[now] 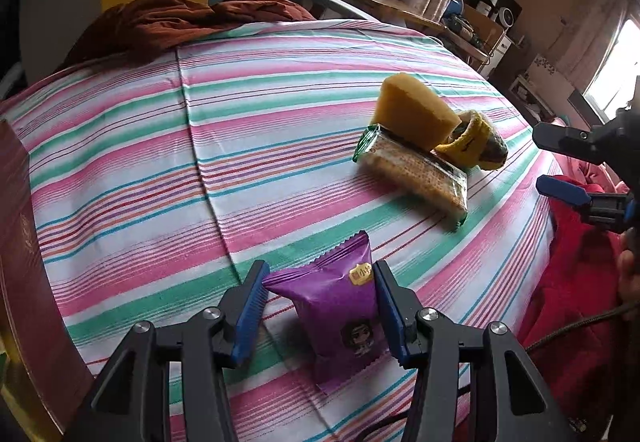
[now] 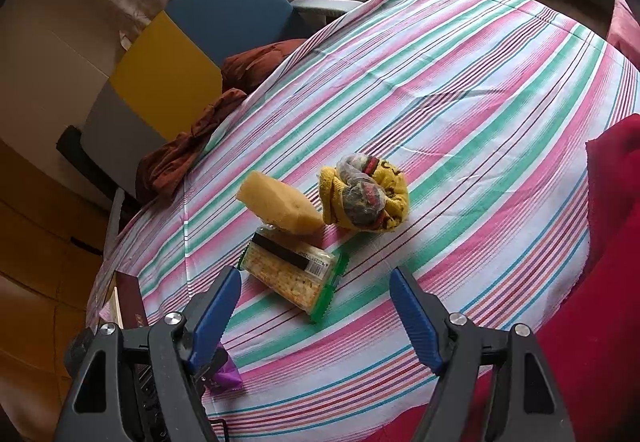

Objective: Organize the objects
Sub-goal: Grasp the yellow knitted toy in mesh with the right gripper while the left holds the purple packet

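The left hand-held gripper [image 1: 320,294] pinches a purple snack packet [image 1: 340,314] near the bed's [image 1: 280,90] front edge. The right hand-held gripper [image 2: 316,306] hangs spread and empty. Farther right, the sponge [image 1: 412,114], cracker pack [image 1: 420,170] and rolled socks [image 1: 480,146] sit clustered; sorting seems barely begun.

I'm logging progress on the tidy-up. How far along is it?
Nothing looks sorted yet. In hand: the left gripper is shut on the purple snack packet, which sits on the striped sheet. Left: the yellow sponge leaning on the cracker pack, and the rolled yellow cloth bundle beside them. The right gripper is open and empty.
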A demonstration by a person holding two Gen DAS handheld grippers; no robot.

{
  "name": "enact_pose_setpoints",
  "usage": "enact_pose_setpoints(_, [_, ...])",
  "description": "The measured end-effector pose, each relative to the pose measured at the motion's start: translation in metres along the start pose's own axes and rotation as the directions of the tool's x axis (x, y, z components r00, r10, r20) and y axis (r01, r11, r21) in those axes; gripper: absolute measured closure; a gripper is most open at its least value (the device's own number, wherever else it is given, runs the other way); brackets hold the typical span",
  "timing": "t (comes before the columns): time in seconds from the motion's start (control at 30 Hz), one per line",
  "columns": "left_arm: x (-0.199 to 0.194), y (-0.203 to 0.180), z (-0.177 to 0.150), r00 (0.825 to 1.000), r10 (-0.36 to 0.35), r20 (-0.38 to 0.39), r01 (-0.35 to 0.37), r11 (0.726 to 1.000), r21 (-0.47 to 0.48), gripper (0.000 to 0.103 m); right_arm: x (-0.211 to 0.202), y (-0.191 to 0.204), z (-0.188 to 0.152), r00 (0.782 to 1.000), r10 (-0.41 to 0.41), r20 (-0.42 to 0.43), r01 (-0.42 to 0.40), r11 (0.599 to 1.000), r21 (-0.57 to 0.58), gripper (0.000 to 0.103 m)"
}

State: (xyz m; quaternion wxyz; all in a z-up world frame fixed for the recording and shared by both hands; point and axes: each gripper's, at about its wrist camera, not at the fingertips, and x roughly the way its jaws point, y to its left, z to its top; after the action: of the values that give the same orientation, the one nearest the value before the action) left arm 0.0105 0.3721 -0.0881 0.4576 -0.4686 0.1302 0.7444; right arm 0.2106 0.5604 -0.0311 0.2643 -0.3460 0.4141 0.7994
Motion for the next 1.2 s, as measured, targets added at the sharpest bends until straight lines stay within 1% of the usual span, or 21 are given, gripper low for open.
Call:
enact_pose_setpoints(0.3, [-0.002, 0.003, -0.004, 1.0, -0.013, 0.017, 0.013, 1.0, 0.009, 0.05, 0.005, 0.002, 0.0, 0.999, -0.028, -0.036, 0.027, 1.0, -0.015, 0.025])
enact_pose_setpoints(0.43, [-0.002, 0.004, -0.005, 0.999, -0.022, 0.028, 0.022, 1.0, 0.009, 0.05, 0.006, 0.0, 0.0, 0.998, -0.041, -0.049, 0.041, 0.999, -0.004, 0.025])
enact_pose_setpoints(0.5, [-0.002, 0.004, -0.005, 0.999, -0.026, 0.031, 0.026, 1.0, 0.007, 0.05, 0.008, -0.001, 0.0, 0.997, -0.056, -0.061, 0.057, 0.998, 0.009, 0.025])
enact_pose_setpoints(0.53, [-0.002, 0.004, -0.005, 0.999, -0.027, 0.032, 0.027, 1.0, 0.007, 0.05, 0.009, -0.002, 0.001, 0.995, -0.077, -0.07, 0.078, 0.997, 0.015, 0.025])
enact_pose_setpoints(0.63, [-0.001, 0.005, -0.004, 0.999, -0.032, 0.03, 0.032, 0.999, 0.003, 0.05, 0.014, -0.003, 0.012, 0.988, -0.131, -0.078, 0.134, 0.991, 0.029, 0.025])
enact_pose_setpoints(0.7, [-0.001, 0.006, -0.005, 0.999, -0.035, 0.03, 0.035, 0.999, 0.005, 0.05, 0.016, -0.003, 0.023, 0.983, -0.178, -0.053, 0.18, 0.983, 0.036, 0.025])
enact_pose_setpoints(0.77, [-0.002, 0.006, -0.005, 0.999, -0.036, 0.032, 0.036, 0.999, 0.006, 0.05, 0.025, -0.004, 0.035, 0.978, -0.203, -0.045, 0.205, 0.978, 0.044, 0.025])
enact_pose_setpoints(0.87, [-0.001, 0.006, -0.005, 0.999, -0.038, 0.034, 0.037, 0.999, 0.009, 0.05, 0.046, -0.009, 0.049, 0.976, -0.206, -0.072, 0.211, 0.975, 0.066, 0.025])
enact_pose_setpoints(0.93, [-0.001, 0.006, -0.005, 0.998, -0.041, 0.037, 0.04, 0.999, 0.008, 0.05, 0.059, -0.012, 0.052, 0.975, -0.203, -0.086, 0.209, 0.975, 0.069, 0.025])
enact_pose_setpoints(0.97, [-0.001, 0.007, -0.005, 0.998, -0.042, 0.039, 0.041, 0.999, 0.006, 0.05, 0.067, -0.012, 0.052, 0.975, -0.199, -0.103, 0.206, 0.977, 0.058, 0.028])
enact_pose_setpoints(1.0, [-0.001, 0.007, -0.006, 0.998, -0.041, 0.039, 0.041, 0.999, 0.005, 0.05, 0.075, -0.015, 0.05, 0.967, -0.218, -0.13, 0.227, 0.972, 0.056, 0.034])
enact_pose_setpoints(1.03, [-0.001, 0.007, -0.005, 0.998, -0.04, 0.04, 0.04, 0.999, 0.005, 0.05, 0.079, -0.016, 0.049, 0.963, -0.228, -0.144, 0.238, 0.97, 0.057, 0.043])
enact_pose_setpoints(1.07, [-0.001, 0.006, -0.006, 0.998, -0.039, 0.042, 0.039, 0.999, 0.005, 0.05, 0.079, -0.016, 0.049, 0.965, -0.218, -0.146, 0.227, 0.972, 0.051, 0.046])
enact_pose_setpoints(1.13, [0.0, 0.006, -0.006, 0.998, -0.034, 0.048, 0.034, 0.999, 0.006, 0.05, 0.076, -0.011, 0.049, 0.968, -0.224, -0.117, 0.228, 0.974, 0.019, 0.052])
enact_pose_setpoints(1.2, [0.0, 0.005, -0.007, 0.998, -0.03, 0.052, 0.03, 0.999, 0.011, 0.05, 0.074, -0.008, 0.048, 0.969, -0.225, -0.103, 0.227, 0.974, 0.004, 0.055])
